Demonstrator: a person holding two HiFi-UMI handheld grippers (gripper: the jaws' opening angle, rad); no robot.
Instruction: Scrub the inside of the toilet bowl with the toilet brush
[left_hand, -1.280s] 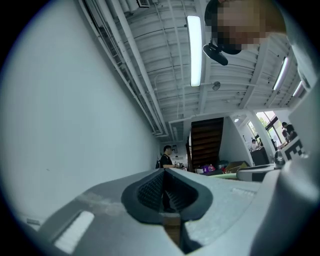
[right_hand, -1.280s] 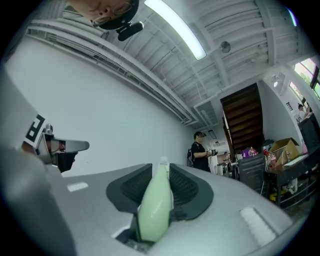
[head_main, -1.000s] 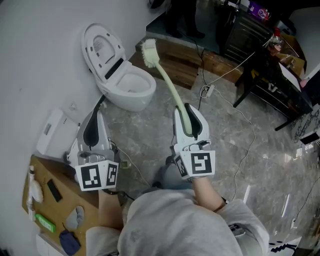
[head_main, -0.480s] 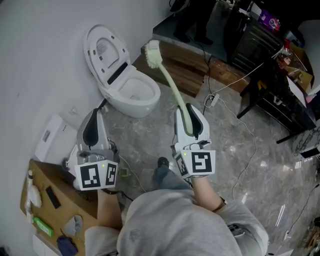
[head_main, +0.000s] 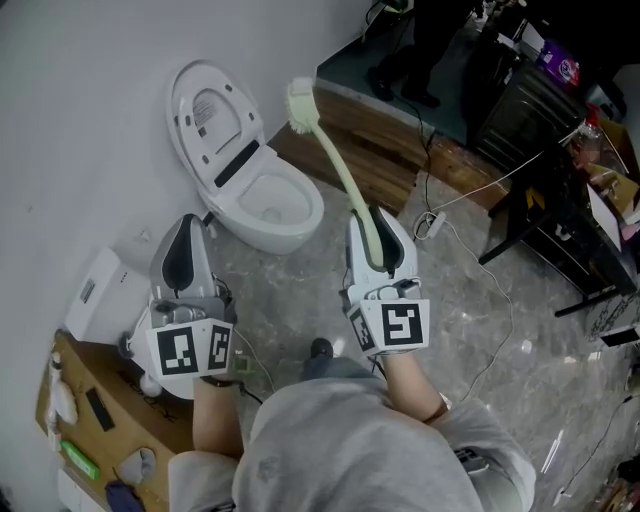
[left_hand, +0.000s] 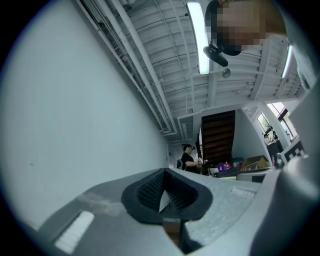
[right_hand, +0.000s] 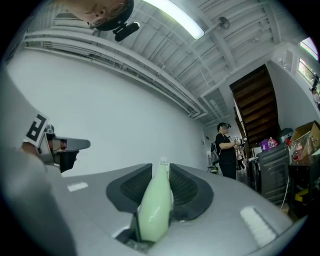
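Observation:
A white toilet (head_main: 262, 205) stands against the wall with its lid (head_main: 205, 108) raised and its bowl open. My right gripper (head_main: 377, 232) is shut on the pale green handle of the toilet brush (head_main: 335, 158) (right_hand: 156, 202). The brush's white bristle head (head_main: 302, 104) is held up in the air to the right of the lid, above the floor, outside the bowl. My left gripper (head_main: 183, 245) (left_hand: 165, 196) is shut with nothing in it, pointing up near the toilet's left side.
A white box (head_main: 95, 290) and a cardboard box (head_main: 90, 420) with small items sit at the lower left. A wooden step (head_main: 375, 150) lies behind the toilet. Cables (head_main: 470, 250) cross the marble floor; dark furniture (head_main: 545, 160) stands at the right. A person (right_hand: 226, 150) stands far off.
The view has shifted closer to the toilet, which now sits lower and nearer the centre. The brush stays raised in my right gripper; both grippers keep their positions.

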